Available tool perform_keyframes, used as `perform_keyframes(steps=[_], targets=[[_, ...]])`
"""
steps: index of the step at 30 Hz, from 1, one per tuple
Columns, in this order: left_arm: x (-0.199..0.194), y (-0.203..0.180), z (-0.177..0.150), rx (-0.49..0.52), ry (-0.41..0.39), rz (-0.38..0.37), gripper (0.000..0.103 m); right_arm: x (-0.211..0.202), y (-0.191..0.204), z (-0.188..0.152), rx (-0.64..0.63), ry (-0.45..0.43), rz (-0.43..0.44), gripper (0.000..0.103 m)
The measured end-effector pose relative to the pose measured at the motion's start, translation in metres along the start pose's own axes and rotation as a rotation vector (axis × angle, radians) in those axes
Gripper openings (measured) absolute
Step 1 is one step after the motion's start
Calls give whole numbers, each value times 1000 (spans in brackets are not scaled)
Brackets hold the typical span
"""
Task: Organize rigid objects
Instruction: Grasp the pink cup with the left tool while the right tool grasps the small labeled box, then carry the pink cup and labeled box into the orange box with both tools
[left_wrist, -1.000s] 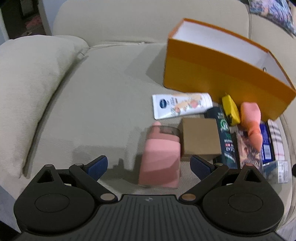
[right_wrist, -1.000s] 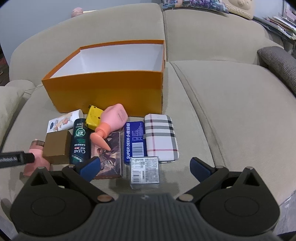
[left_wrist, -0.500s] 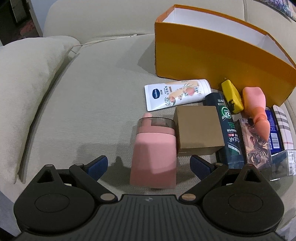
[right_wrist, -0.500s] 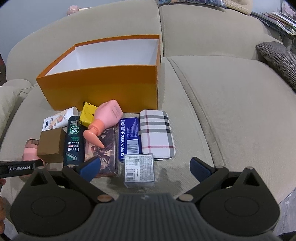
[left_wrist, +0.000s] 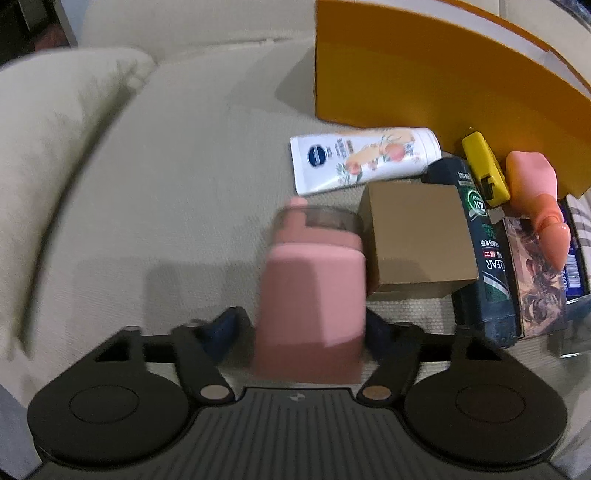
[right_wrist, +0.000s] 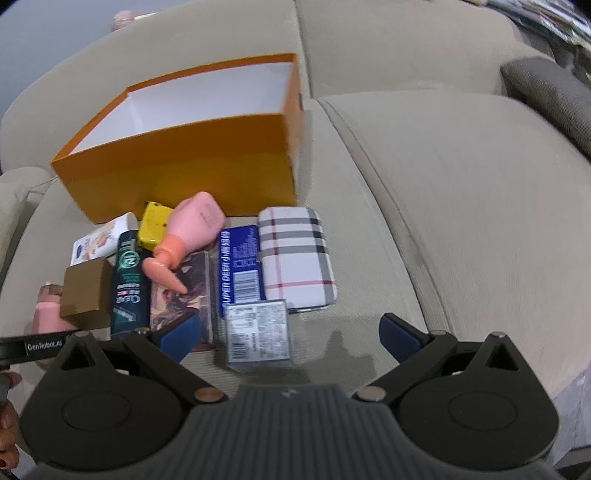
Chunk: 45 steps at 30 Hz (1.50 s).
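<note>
A pink bottle with a clear cap (left_wrist: 314, 288) stands on the sofa seat between the jaws of my left gripper (left_wrist: 299, 325). The jaws are closing; a gap still shows at the left pad. Beside the bottle sit a brown carton (left_wrist: 417, 236), a white tube (left_wrist: 362, 155), a dark green bottle (left_wrist: 484, 258), a yellow item (left_wrist: 484, 170) and a peach bottle (left_wrist: 535, 192). The orange box (right_wrist: 184, 155) stands open and empty behind them. My right gripper (right_wrist: 288, 330) is open just above a small clear labelled box (right_wrist: 256, 332).
A plaid case (right_wrist: 295, 258), a blue box (right_wrist: 238, 266) and a picture-printed box (right_wrist: 184, 295) lie in the row. A cushion (left_wrist: 48, 155) bounds the left side. A grey pillow (right_wrist: 546, 92) lies far right. Bare beige seat (right_wrist: 461, 221) spreads to the right.
My left gripper has sunk over the pink bottle and its jaws have narrowed around it. The right gripper has dropped a little and rolled, tilting its view.
</note>
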<state>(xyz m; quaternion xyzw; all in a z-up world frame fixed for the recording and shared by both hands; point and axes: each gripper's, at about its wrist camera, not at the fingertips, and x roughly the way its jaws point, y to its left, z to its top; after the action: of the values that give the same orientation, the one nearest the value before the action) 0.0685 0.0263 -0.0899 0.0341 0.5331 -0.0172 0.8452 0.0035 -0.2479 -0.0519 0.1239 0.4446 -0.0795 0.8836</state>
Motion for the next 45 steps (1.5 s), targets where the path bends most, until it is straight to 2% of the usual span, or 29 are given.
perform_keyframes(steps=[3, 4, 7, 11, 14, 19, 22, 24, 31, 35, 45], targets=[[-1, 7, 1, -41, -11, -27, 73, 7, -3, -1, 13, 16, 9, 102], [-1, 8, 1, -42, -12, -31, 67, 10, -2, -2, 13, 22, 16, 102], [-2, 9, 1, -44, -13, -42, 66, 19, 2, -4, -5, 41, 39, 102], [-4, 12, -1, -36, -16, -42, 65, 32, 9, -5, -50, 73, 22, 100], [-5, 13, -1, -38, -16, -40, 65, 38, 13, -6, -92, 76, -11, 86], [-2, 10, -1, -30, -23, -32, 65, 46, 15, -8, -122, 86, 2, 76], [-3, 10, -3, -29, -24, -34, 65, 52, 16, -8, -123, 95, 35, 63], [-3, 11, -3, -38, -22, -42, 66, 54, 17, -8, -122, 106, 62, 50], [-4, 15, -4, -30, -30, -54, 64, 55, 14, -10, -90, 109, 90, 49], [-9, 23, -5, -73, -32, -74, 64, 50, 8, -10, -45, 107, 132, 48], [-39, 37, -3, -115, -110, -97, 63, 15, -7, -10, 53, 63, 237, 48]])
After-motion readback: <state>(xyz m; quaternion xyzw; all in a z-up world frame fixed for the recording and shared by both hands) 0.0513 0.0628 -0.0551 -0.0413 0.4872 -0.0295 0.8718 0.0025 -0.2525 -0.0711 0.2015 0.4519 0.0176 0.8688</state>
